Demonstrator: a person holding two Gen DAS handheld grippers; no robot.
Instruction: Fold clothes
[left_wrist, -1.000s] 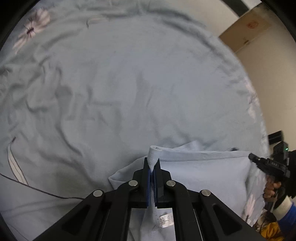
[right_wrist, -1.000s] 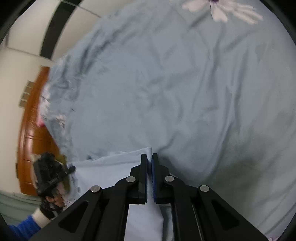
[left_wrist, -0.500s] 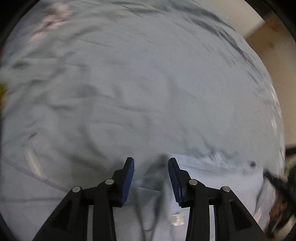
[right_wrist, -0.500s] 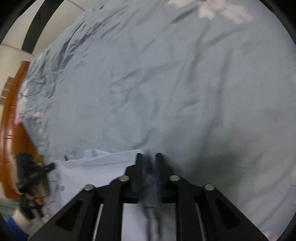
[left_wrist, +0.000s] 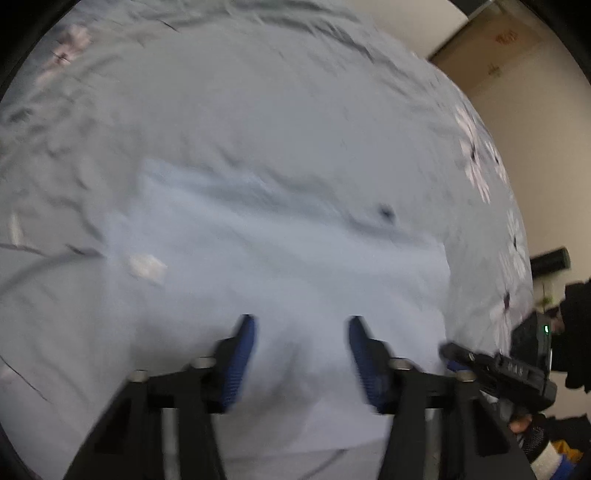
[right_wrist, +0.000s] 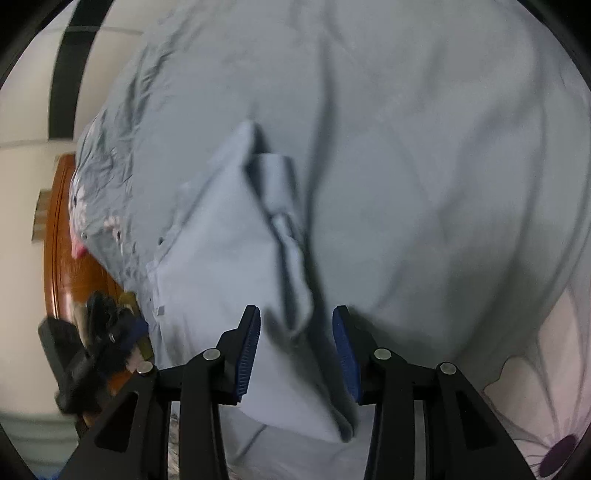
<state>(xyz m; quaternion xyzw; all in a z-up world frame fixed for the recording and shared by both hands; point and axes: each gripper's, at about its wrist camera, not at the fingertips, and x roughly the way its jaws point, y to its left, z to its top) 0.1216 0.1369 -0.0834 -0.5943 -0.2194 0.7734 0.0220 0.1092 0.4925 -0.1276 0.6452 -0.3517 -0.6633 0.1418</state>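
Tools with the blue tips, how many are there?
2. The left tool hangs open over the light blue shirt. The right tool is open above the shirt's folded edge. Each also shows at the other view's side.

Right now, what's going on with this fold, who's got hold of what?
Nobody is gripping anything. The left gripper and right gripper both stand open over the light blue garment, which lies partly folded on the grey floral bedsheet. A folded strip runs along the garment's right edge in the right wrist view. The left wrist view is motion-blurred.
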